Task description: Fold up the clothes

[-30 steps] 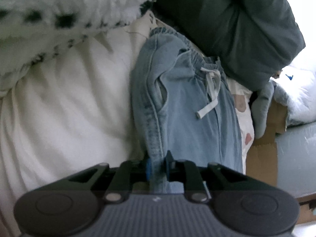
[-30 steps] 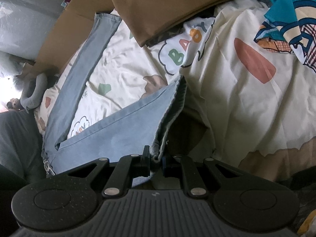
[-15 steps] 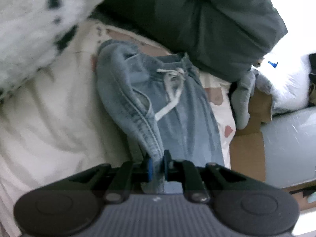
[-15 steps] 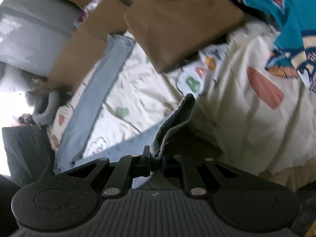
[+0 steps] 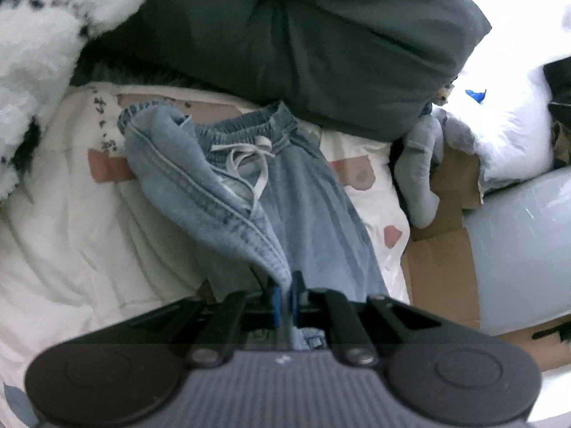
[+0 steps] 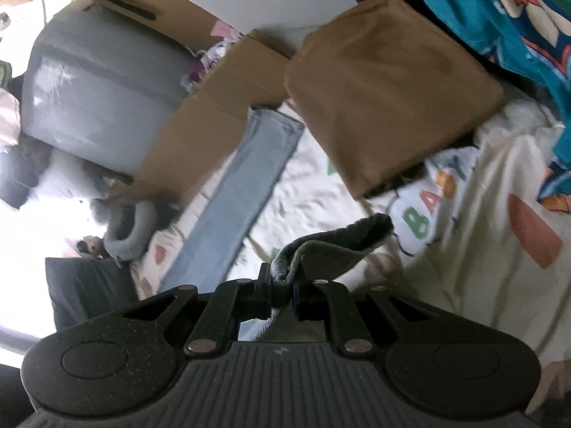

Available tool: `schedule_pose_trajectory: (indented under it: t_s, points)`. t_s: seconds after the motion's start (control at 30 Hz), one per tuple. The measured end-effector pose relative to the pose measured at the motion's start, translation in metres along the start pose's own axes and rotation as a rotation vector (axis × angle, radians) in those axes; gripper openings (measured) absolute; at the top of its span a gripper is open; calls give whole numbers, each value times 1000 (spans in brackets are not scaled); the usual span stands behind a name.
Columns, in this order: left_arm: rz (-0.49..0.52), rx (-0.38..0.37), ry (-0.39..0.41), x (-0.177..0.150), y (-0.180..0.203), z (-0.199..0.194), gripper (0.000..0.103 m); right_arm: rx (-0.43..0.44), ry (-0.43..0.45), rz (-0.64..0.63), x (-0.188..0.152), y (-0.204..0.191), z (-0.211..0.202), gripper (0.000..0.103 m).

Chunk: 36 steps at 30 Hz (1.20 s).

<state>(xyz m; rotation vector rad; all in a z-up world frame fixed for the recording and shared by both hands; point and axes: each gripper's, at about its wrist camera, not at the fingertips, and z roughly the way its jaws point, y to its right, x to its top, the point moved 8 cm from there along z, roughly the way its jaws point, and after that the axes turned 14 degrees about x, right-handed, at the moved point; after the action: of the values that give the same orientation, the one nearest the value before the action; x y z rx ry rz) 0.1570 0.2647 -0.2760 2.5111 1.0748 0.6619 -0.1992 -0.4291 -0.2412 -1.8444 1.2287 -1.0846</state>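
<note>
Jeans (image 5: 307,214) hang pinched in both our closed hand-held grippers, left (image 5: 283,294) and right (image 6: 282,290); bedsheet (image 6: 421,214) at two o'clock reads "BABY".

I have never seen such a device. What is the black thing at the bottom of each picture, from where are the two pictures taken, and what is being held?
The black shape is a hand-held gripper with two fingers; a person carries one in each hand. A small camera on each gripper looks forward along its fingers, so each picture is one gripper's own view.

In the left view, the left gripper is shut on a side seam of light blue jeans, near the waistband and its white drawstring. In the right view, the right gripper is shut on a hem of the same jeans, while the other leg lies flat.

The jeans rest on a cream printed bedsheet. A folded brown cloth and a dark grey cushion lie nearby.
</note>
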Motion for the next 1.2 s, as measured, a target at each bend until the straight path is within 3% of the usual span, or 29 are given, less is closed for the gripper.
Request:
schedule_pose_trajectory:
  t_s: [0.2,0.73,1.2]
  points:
    - [30,9,4,5,25,-2,5,37,7,-10,21,-10,13,9]
    - [79,-52,2,21,102,9,5,35,52,-57,81,-24,52,9]
    - [104,-51,19,36,147,49,5,-8,68,-122,135,-33,126,9]
